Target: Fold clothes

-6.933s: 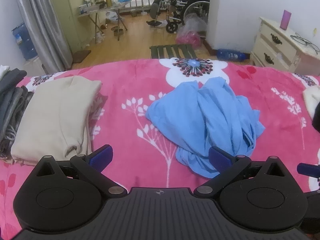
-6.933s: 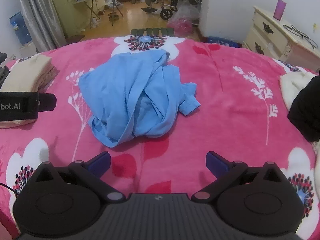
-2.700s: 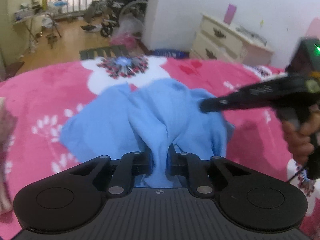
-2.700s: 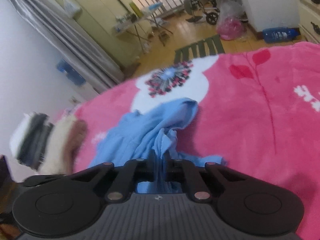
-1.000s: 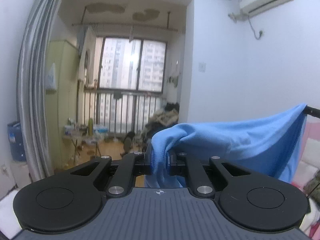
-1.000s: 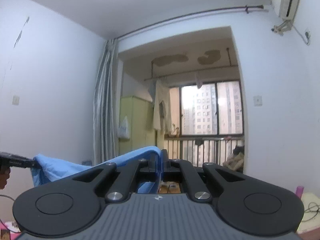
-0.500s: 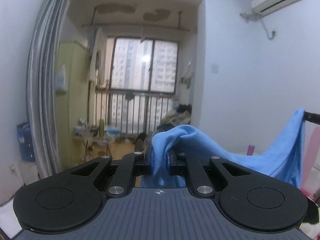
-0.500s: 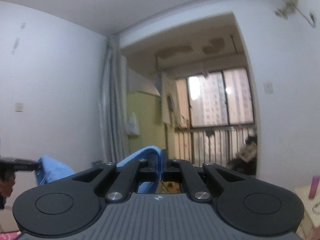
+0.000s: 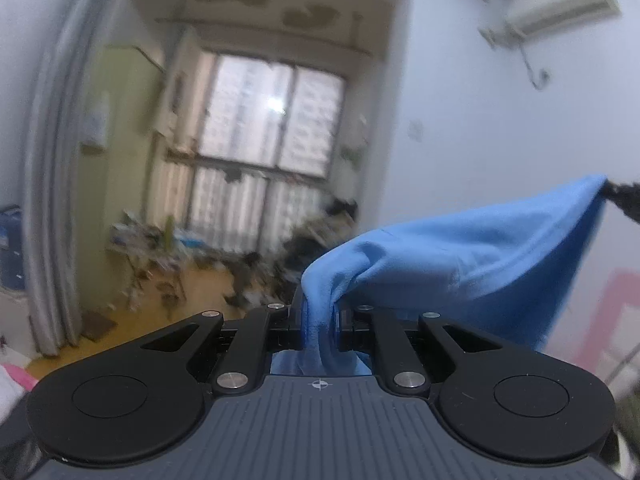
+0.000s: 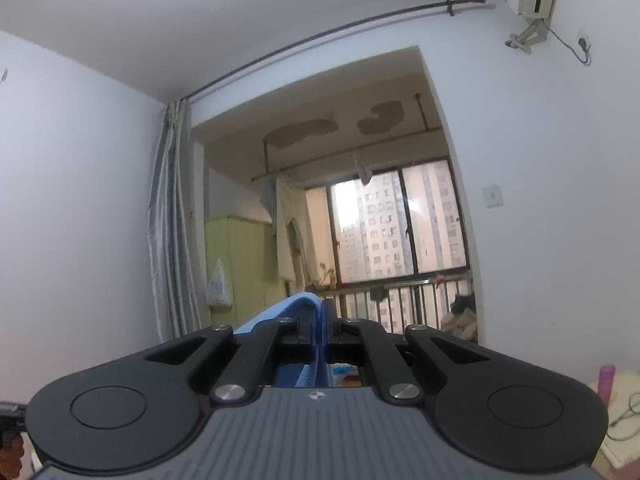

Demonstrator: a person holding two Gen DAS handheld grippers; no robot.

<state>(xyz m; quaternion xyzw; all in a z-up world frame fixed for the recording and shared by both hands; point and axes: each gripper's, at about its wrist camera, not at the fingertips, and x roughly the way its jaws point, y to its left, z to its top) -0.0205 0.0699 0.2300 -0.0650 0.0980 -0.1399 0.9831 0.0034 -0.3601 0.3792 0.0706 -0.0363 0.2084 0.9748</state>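
The left gripper (image 9: 319, 322) is pinching a bunched fold of the blue shirt (image 9: 472, 252) between its pressed-together jaws. From that pinch the cloth rises in a hump and stretches away to the right, its upper edge running up to a dark gripper tip (image 9: 624, 196) at the right edge of the view, where the far corner is held. Below that edge the shirt hangs down as a loose sheet in the air. The left view is blurred.

The right gripper (image 10: 320, 320) is likewise clamped on a thin edge of the same shirt (image 10: 288, 310), which shows as a narrow blue strip between the jaws and a band running off to the left behind the gripper body.

Beyond the cloth both views look across the room: a grey curtain (image 10: 170, 220) hangs at the left of an opening onto a balcony, with a window (image 10: 396, 224) and railing behind. An air conditioner (image 9: 560, 4) sits high on the white wall at the right.
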